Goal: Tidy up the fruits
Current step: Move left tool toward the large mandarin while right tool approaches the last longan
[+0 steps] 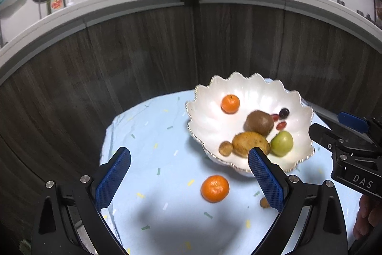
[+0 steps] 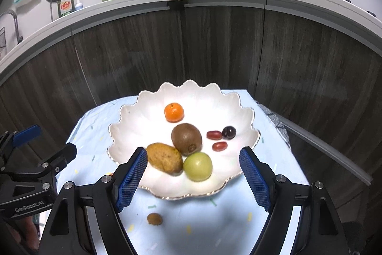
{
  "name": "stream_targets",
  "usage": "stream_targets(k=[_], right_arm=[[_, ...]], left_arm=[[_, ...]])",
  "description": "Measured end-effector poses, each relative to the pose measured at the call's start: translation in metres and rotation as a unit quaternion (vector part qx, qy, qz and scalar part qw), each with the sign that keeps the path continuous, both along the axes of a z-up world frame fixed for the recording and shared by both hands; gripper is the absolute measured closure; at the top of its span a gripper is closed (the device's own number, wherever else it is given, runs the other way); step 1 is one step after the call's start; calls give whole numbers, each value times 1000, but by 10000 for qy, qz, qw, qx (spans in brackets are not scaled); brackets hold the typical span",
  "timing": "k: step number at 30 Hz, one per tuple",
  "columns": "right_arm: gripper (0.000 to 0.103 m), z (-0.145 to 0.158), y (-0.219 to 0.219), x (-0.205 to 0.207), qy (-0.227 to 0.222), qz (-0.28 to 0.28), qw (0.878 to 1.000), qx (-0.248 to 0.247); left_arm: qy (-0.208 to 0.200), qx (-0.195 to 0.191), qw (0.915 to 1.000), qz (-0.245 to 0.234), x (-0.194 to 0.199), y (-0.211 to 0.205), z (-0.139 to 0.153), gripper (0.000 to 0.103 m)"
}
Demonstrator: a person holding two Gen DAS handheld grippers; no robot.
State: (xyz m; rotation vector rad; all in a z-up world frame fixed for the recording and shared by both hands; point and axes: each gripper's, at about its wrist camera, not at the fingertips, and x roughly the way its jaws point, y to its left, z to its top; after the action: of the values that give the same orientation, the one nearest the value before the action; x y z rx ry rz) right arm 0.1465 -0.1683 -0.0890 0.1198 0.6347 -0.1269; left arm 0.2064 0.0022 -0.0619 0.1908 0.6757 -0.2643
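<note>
Left wrist view: left tool (image 1: 188,173) spread wide, nothing between its blue ribbed pads. A round orange mandarin (image 1: 215,188) lies on the pale blue speckled cloth over the bench (image 1: 148,130), between the pads, near the white scalloped porcelain bowl (image 1: 207,116). A small brown round fruit (image 1: 264,203) lies on the cloth beside the right pad. Bowl holds a second mandarin (image 1: 230,104), brown kiwi (image 1: 259,122), green apple (image 1: 282,143).

Right wrist view: right tool (image 2: 193,177) well apart, empty, over the bowl's near rim. Yellow-brown oval fruit (image 2: 164,157) just beside its left pad. Red grapes (image 2: 214,135) lie further back.
</note>
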Motion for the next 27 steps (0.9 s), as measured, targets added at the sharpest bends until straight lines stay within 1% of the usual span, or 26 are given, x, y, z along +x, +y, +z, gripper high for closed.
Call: stream_targets(k=[4, 12, 16, 24, 27], right_arm=[[23, -6, 9, -6, 4, 41, 10000, -66], [23, -24, 21, -13, 139, 19, 9998, -138], [23, -35, 27, -17, 203, 37, 9995, -224], [23, -61, 37, -20, 457, 83, 9986, -262], [23, -70, 40, -20, 556, 108, 9981, -249]], left_arm=[[77, 55, 9998, -181, -1, 4, -11, 3], [136, 10, 9988, -477, -1, 7, -30, 3], [235, 2, 9975, -662, 1, 8, -41, 3], [415, 5, 9947, -944, 10, 8, -61, 3], [499, 96, 9928, -1087, 13, 6, -70, 3]])
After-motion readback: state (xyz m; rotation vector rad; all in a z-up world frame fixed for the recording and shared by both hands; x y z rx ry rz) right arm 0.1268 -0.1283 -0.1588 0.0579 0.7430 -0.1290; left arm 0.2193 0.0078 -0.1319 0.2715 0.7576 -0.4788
